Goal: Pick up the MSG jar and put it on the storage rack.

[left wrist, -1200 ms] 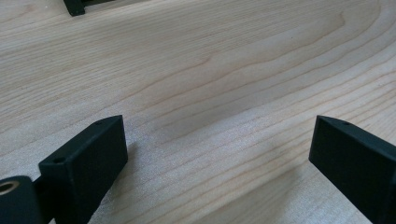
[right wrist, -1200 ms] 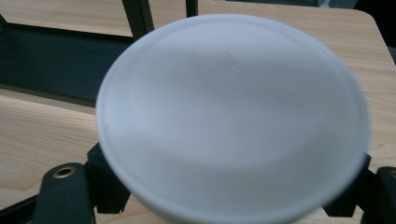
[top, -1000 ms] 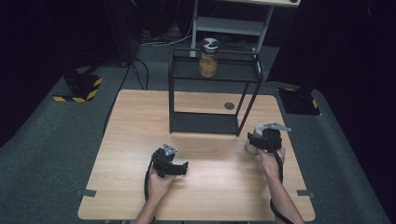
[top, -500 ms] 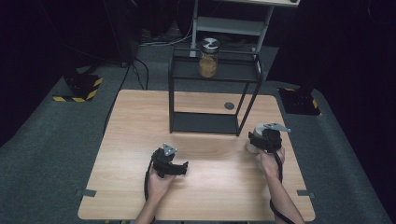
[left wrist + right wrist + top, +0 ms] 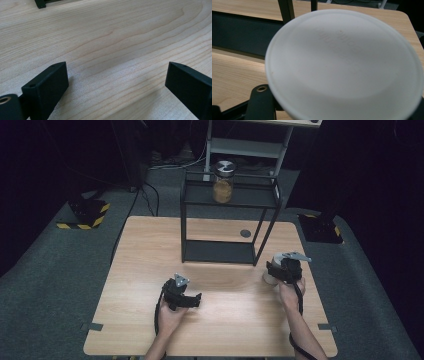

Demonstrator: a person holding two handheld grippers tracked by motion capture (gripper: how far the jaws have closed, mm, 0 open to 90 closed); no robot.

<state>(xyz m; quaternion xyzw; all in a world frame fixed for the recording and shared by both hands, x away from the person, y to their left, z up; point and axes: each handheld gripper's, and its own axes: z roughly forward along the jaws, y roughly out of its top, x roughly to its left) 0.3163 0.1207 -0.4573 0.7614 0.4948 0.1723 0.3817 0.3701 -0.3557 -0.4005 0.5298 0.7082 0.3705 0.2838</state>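
High view looks down on a pale wooden worktop (image 5: 150, 250) where a person's two forearms come in from the bottom, each hand holding a black two-jaw gripper. At the far middle stands a black metal-frame shelf unit (image 5: 227, 220), and on its upper shelf sits a clear glass jar with a silver lid and orange-brown contents (image 5: 223, 182) — well apart from both hands.

The right gripper (image 5: 278, 271) sits near the worktop's right edge, just beside the shelf's front right leg. Its jaws have just been closing, and they are now clamped on a white round-lidded plastic container (image 5: 270, 276) that stands on the worktop. In the right gripper view the container's smooth white lid (image 5: 344, 62) looms close between the jaws, tilted toward the camera, with the shelf's dark lower board behind it. The grip appears taken low on the body, probably so the container can be lifted upright, perhaps onto the shelf.

The left gripper (image 5: 189, 301) rests low over bare wood at the near middle — jaws spread wide, nothing between them, as the left gripper view confirms. It seems parked out of the way.
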